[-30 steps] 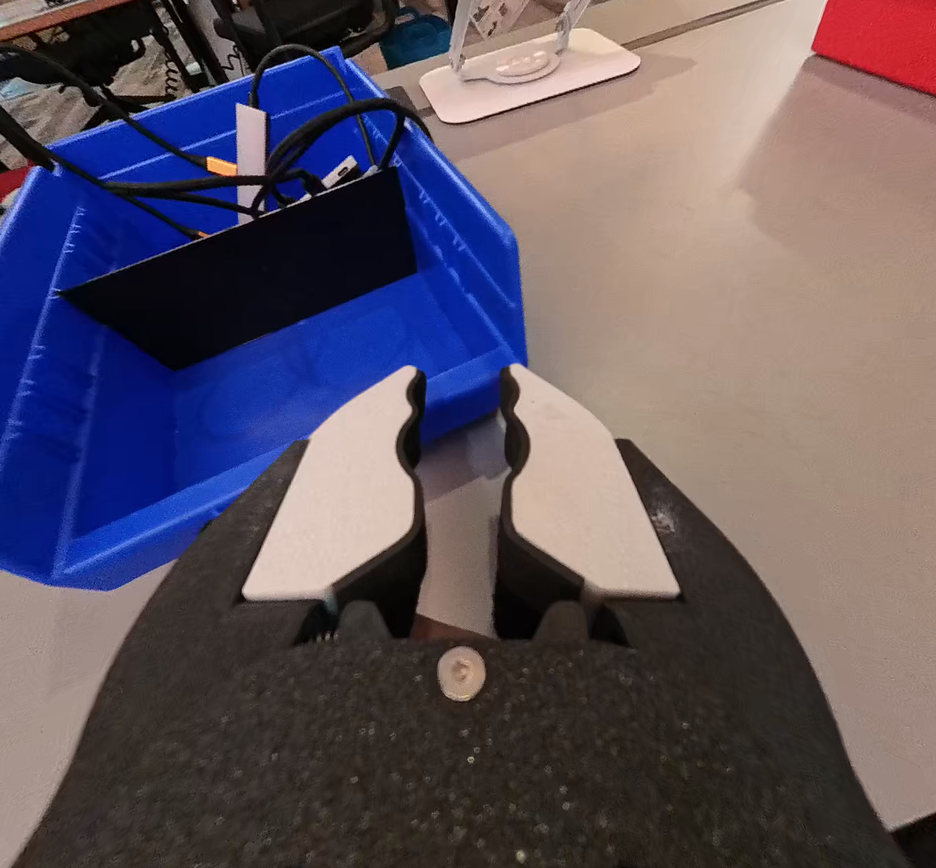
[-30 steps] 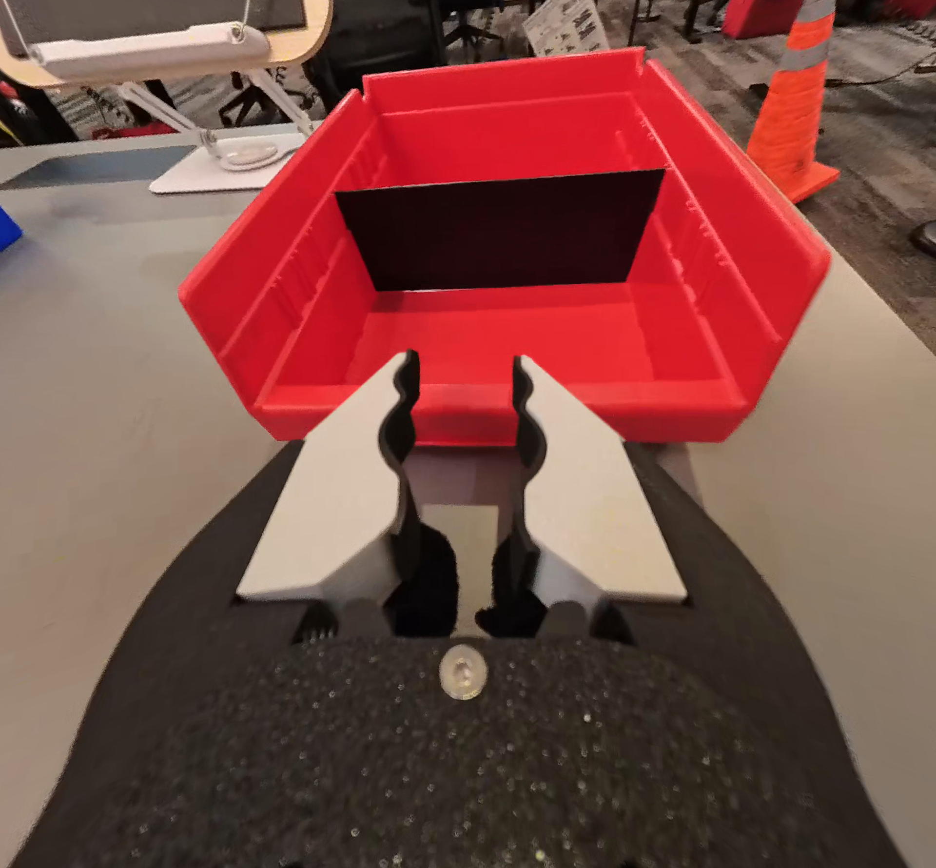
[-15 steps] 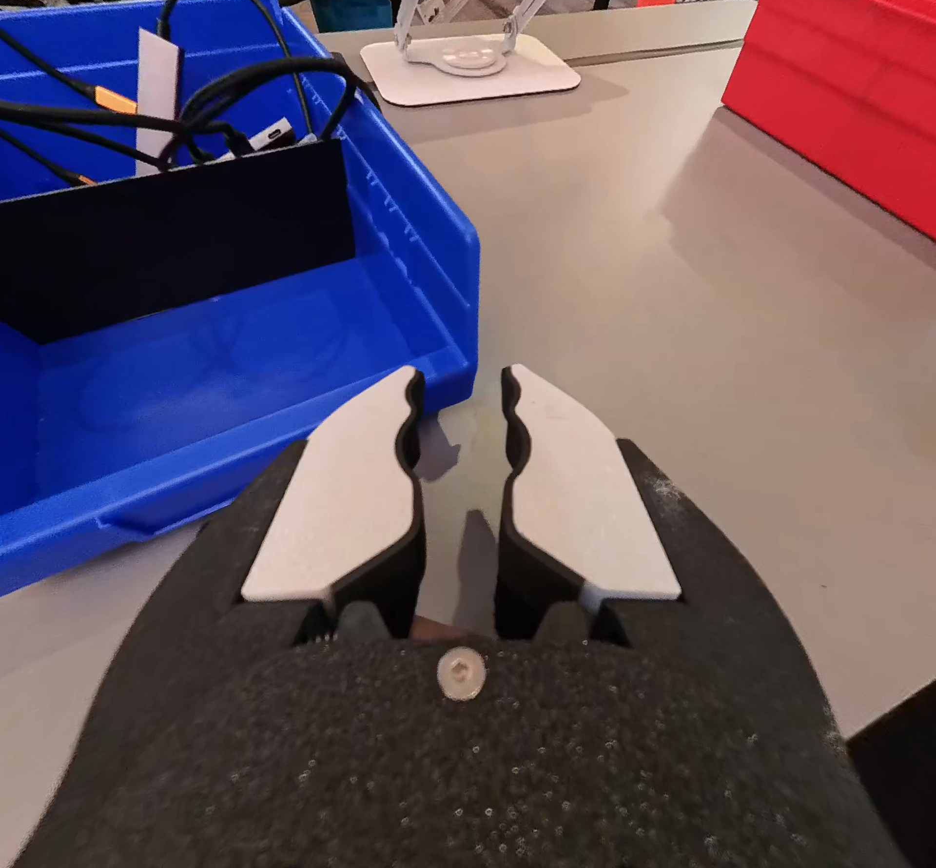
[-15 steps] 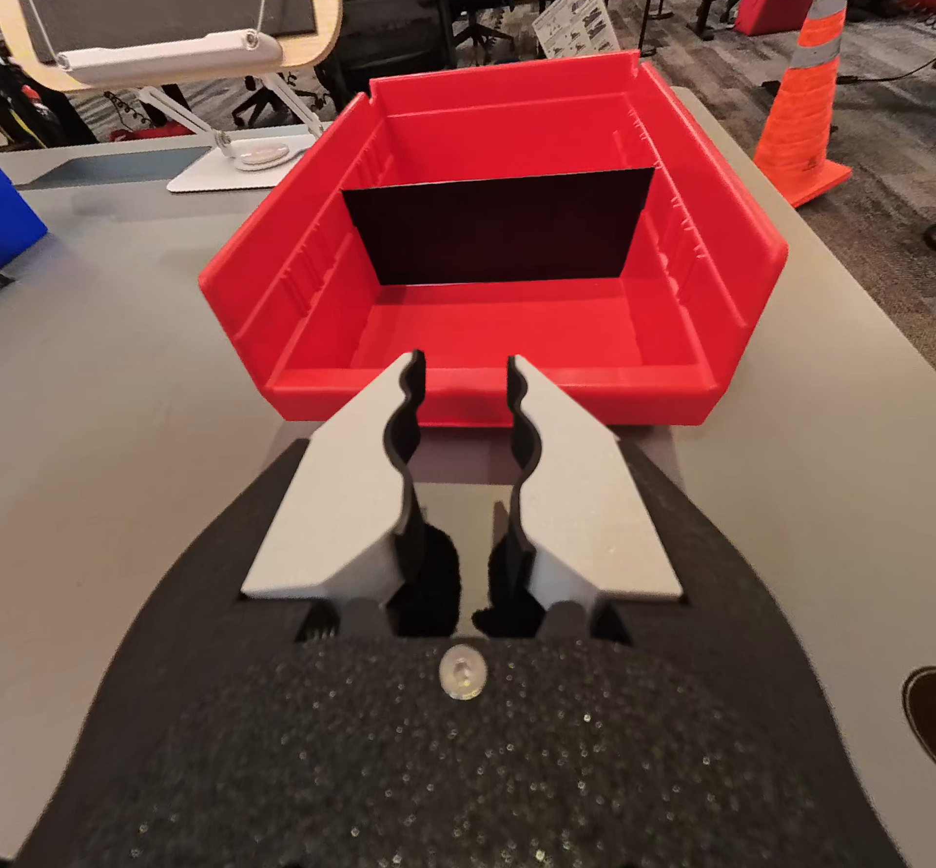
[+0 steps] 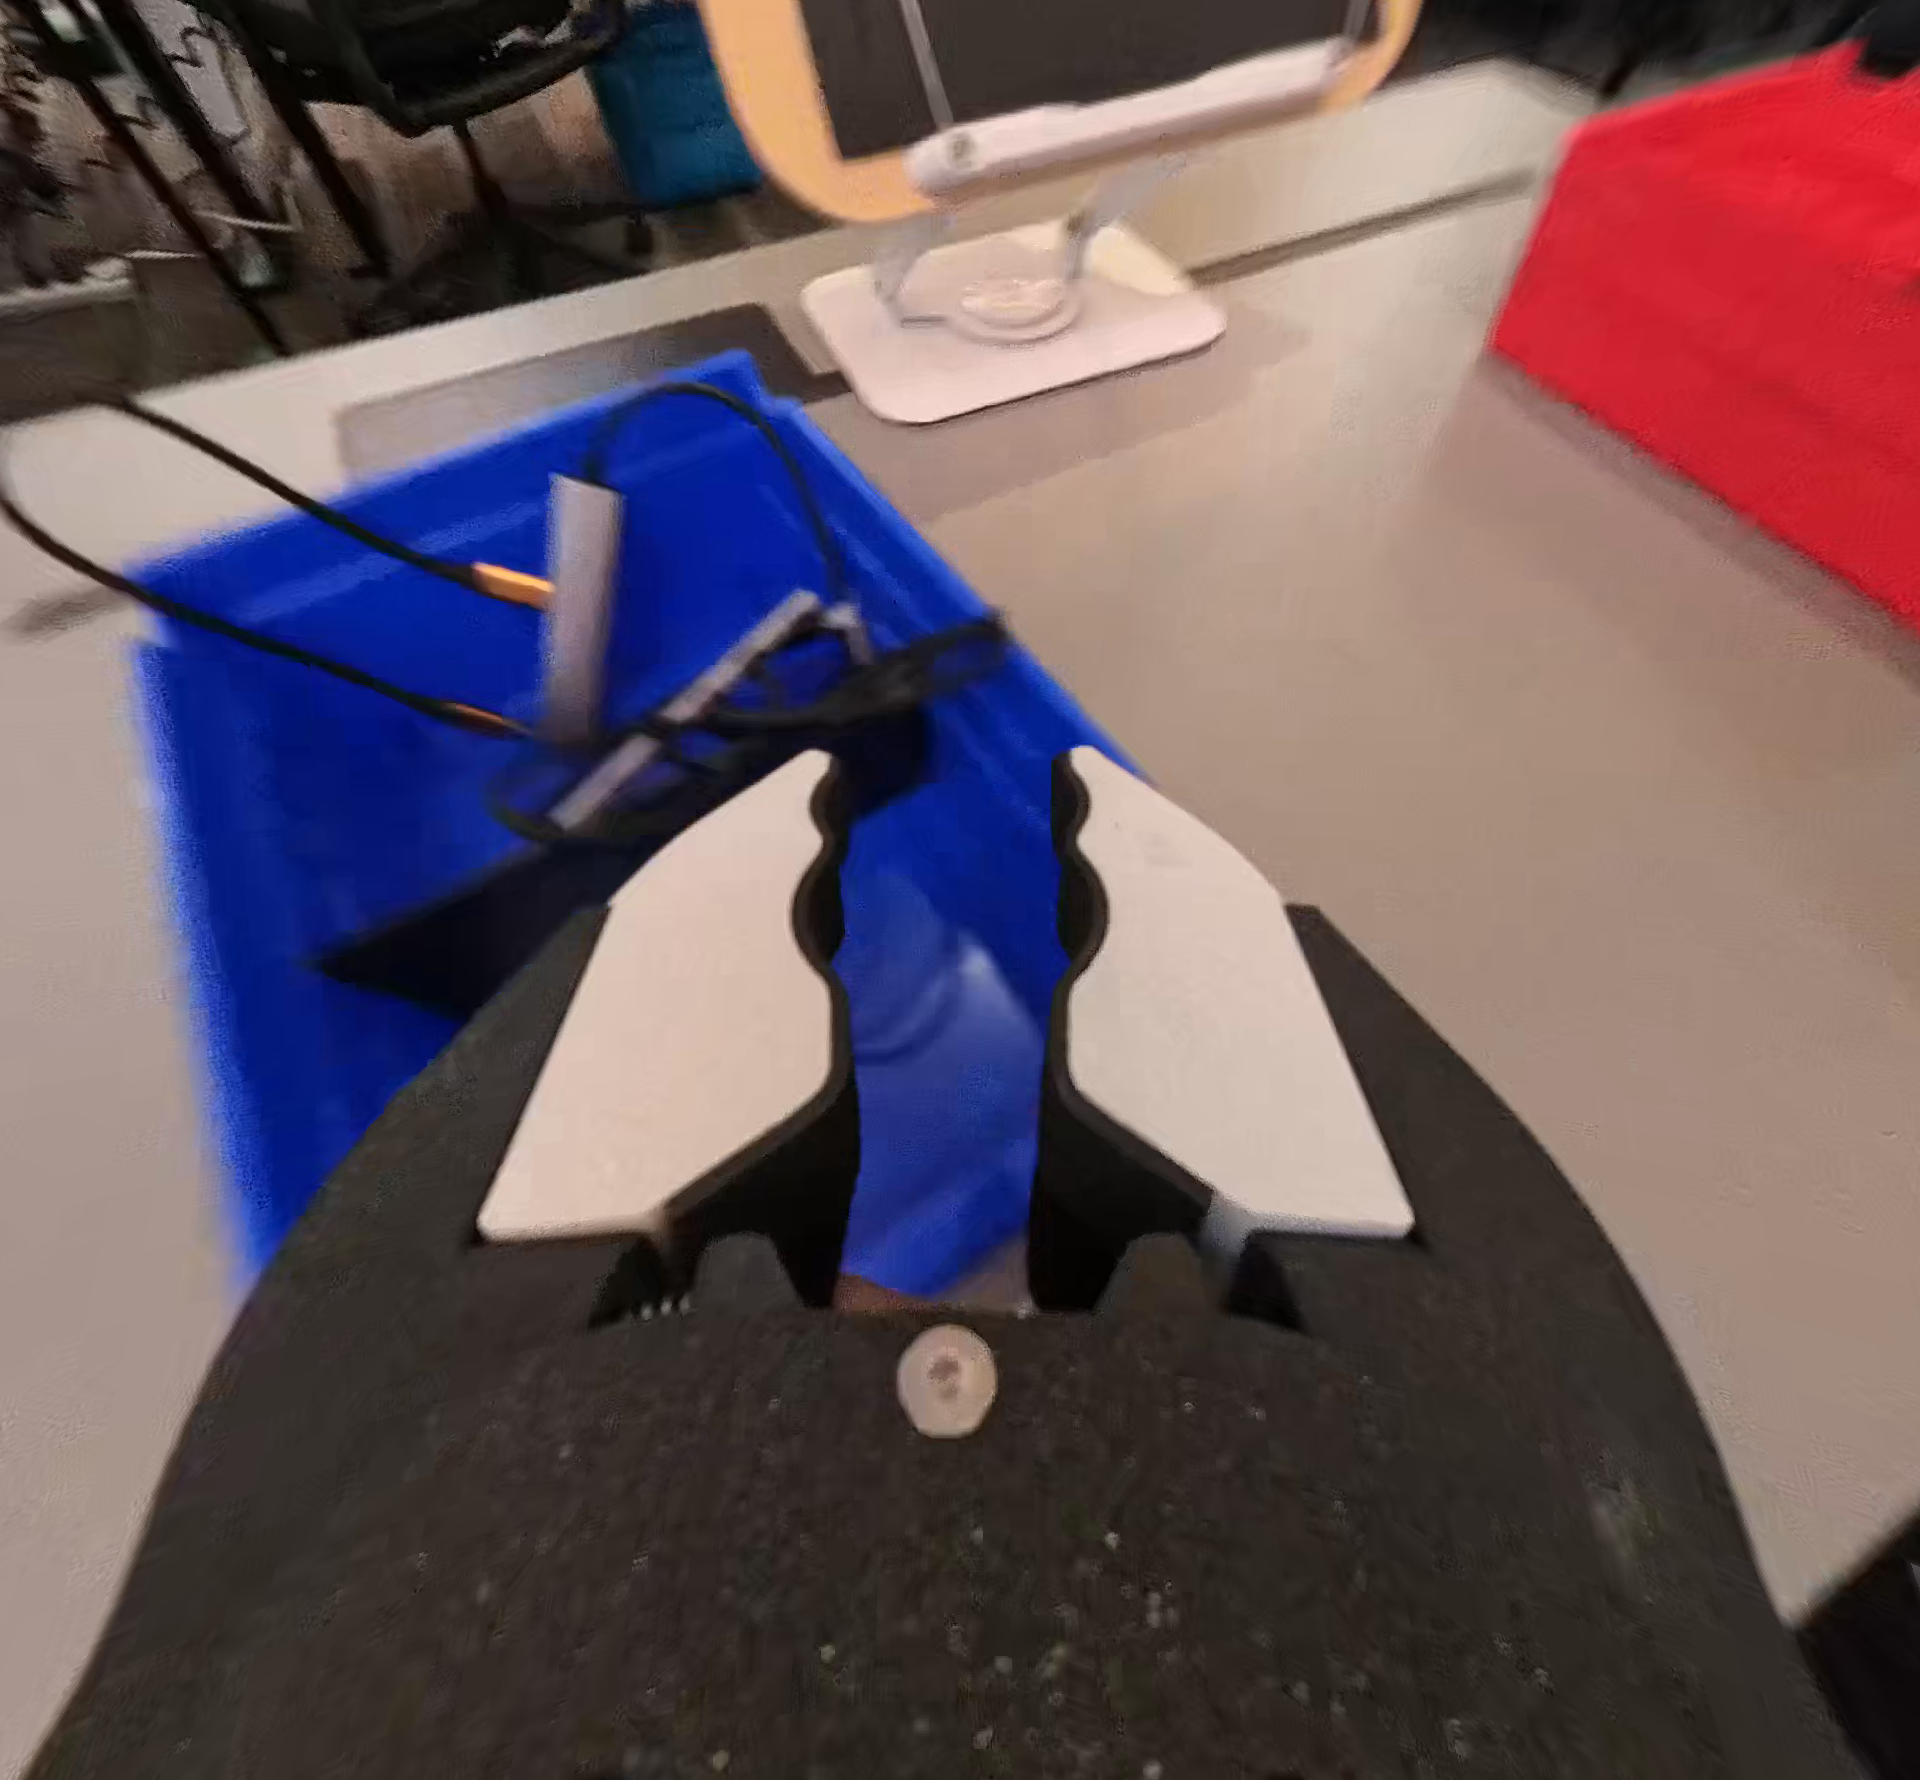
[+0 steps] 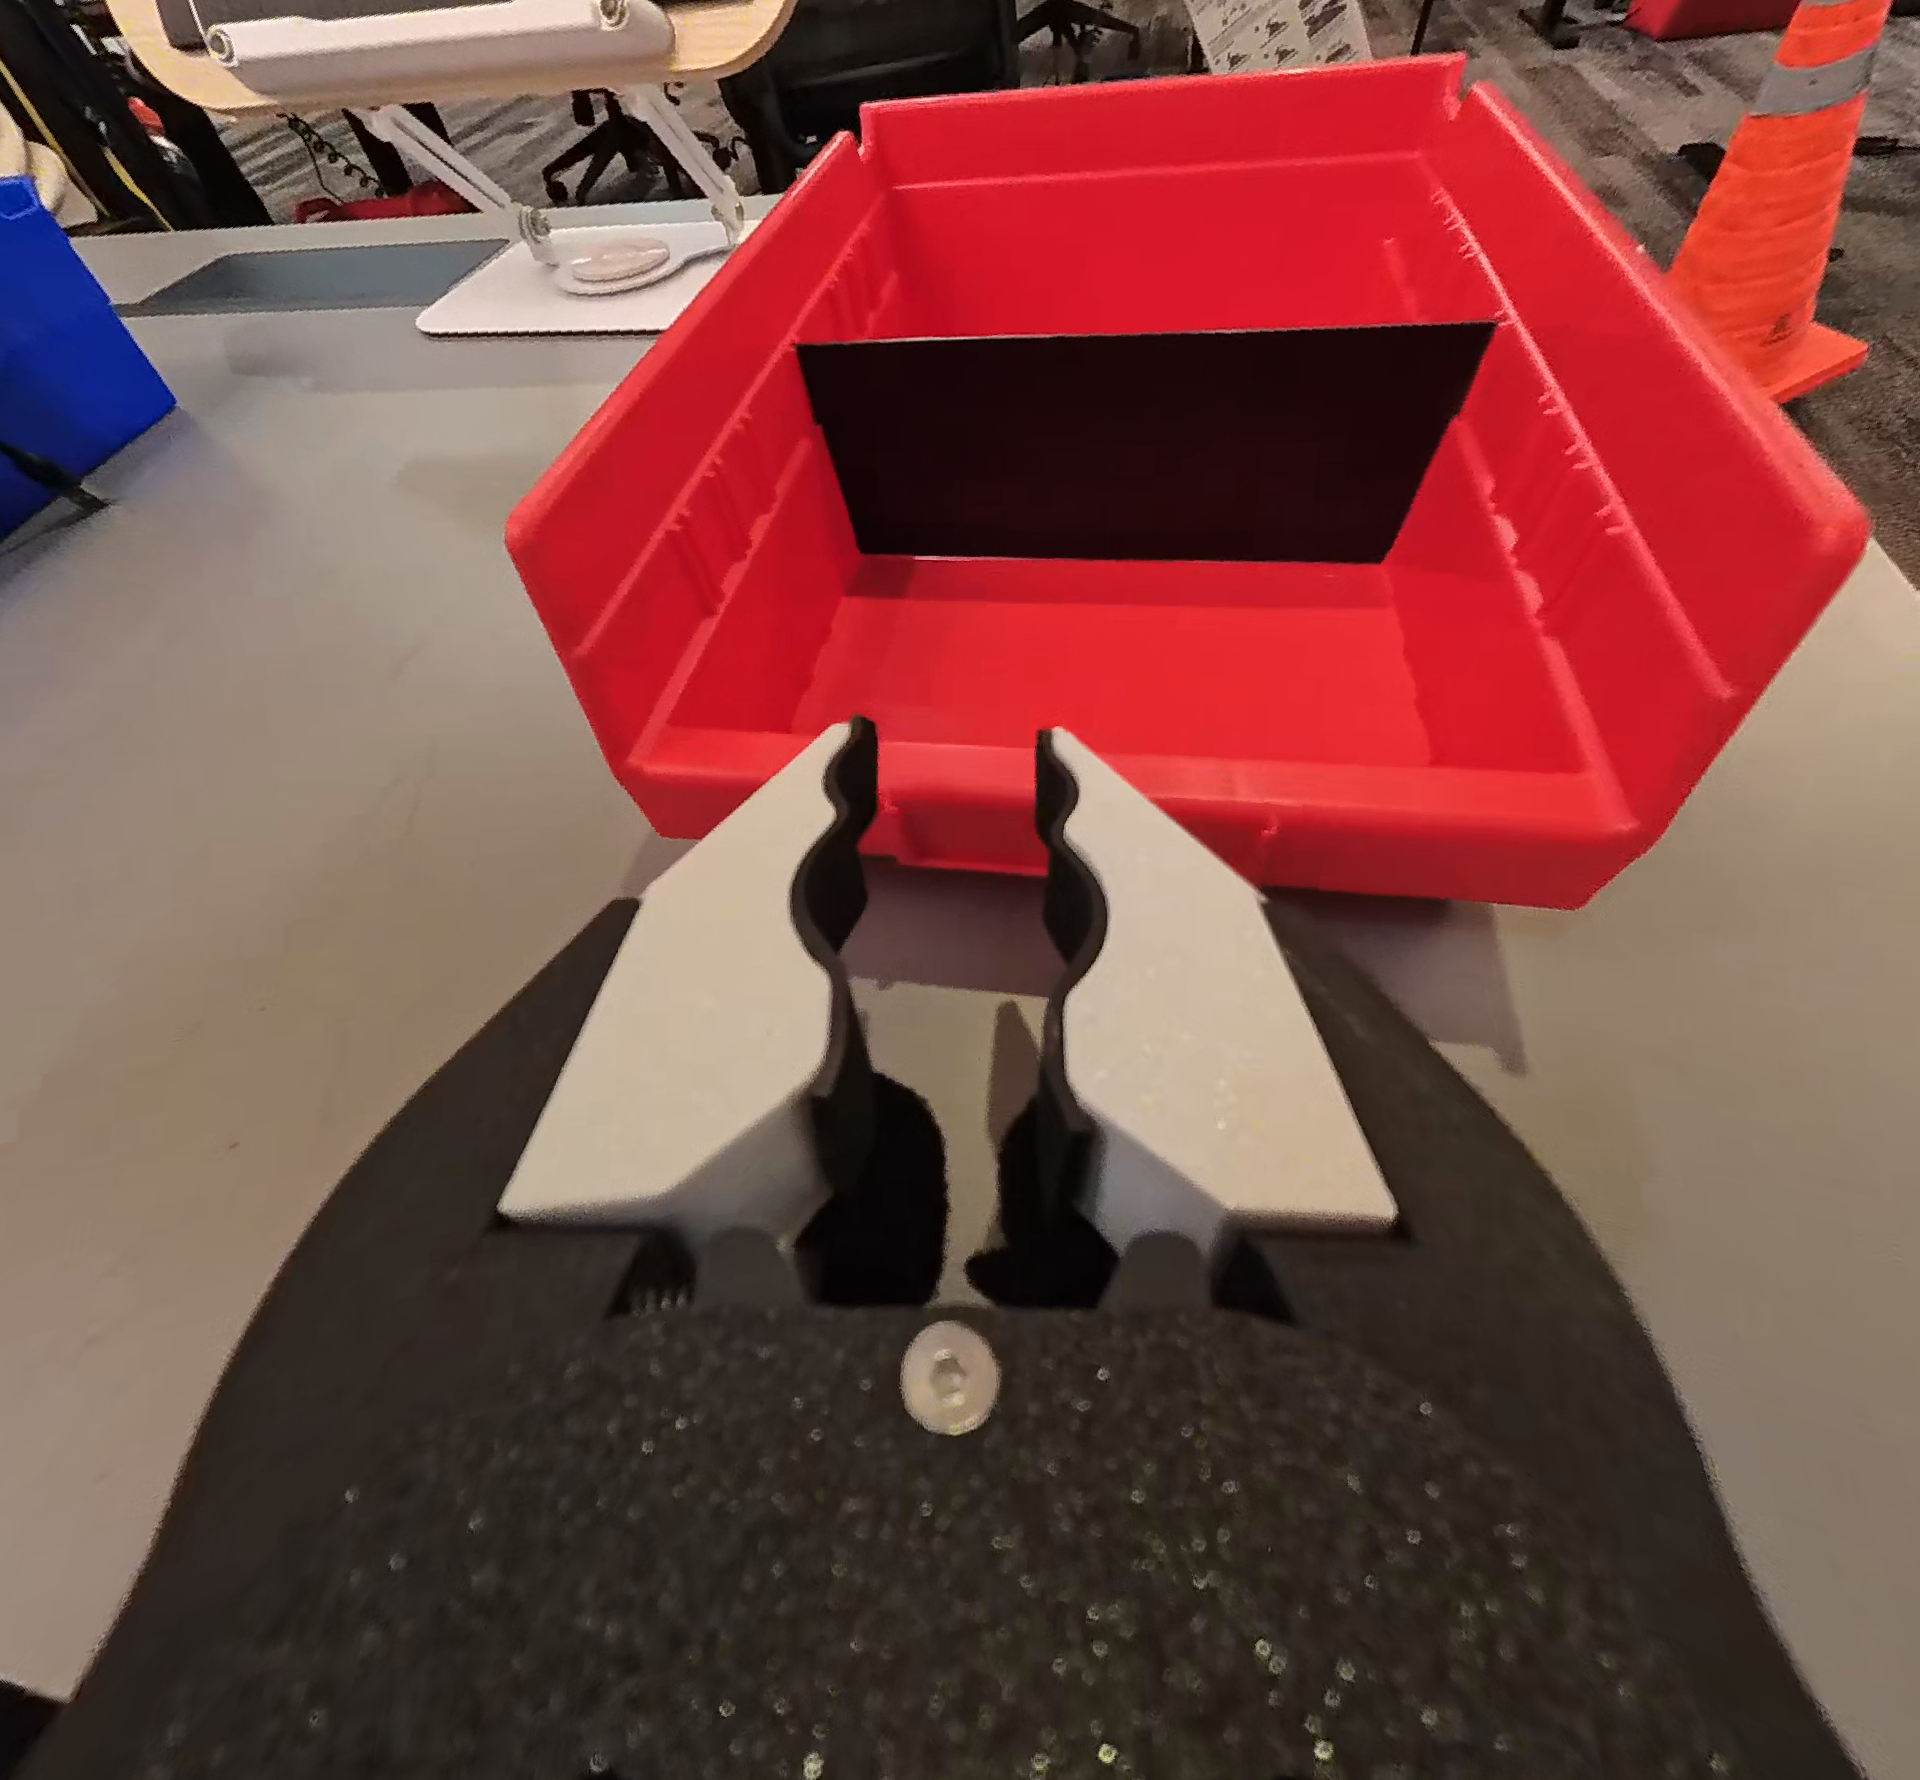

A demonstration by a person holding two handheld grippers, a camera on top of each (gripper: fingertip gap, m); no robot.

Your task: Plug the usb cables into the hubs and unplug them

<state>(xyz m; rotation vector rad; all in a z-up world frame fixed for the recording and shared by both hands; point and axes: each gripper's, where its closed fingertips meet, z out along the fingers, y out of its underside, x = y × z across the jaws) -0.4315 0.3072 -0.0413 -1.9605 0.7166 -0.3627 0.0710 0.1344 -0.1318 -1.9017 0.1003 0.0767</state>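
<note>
Both your grippers, left gripper (image 5: 940,774) and right gripper (image 6: 956,743), gape empty; blurred, seemingly tangled usb cables (image 5: 790,702) fill the blue bin (image 5: 312,795).

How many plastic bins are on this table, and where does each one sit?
2. A blue bin holding the cables and hubs sits on the table's left, under the left gripper. An empty red bin with a black divider sits to the right, just ahead of the right gripper.

Landmark: stand base (image 6: 582,296) at counter (image 6: 260,691) rear. Cable bin (image 5: 312,795) left of it, holding hubs (image 5: 582,608) and cables (image 5: 790,702); divided bin (image 6: 1143,650) right.
</note>
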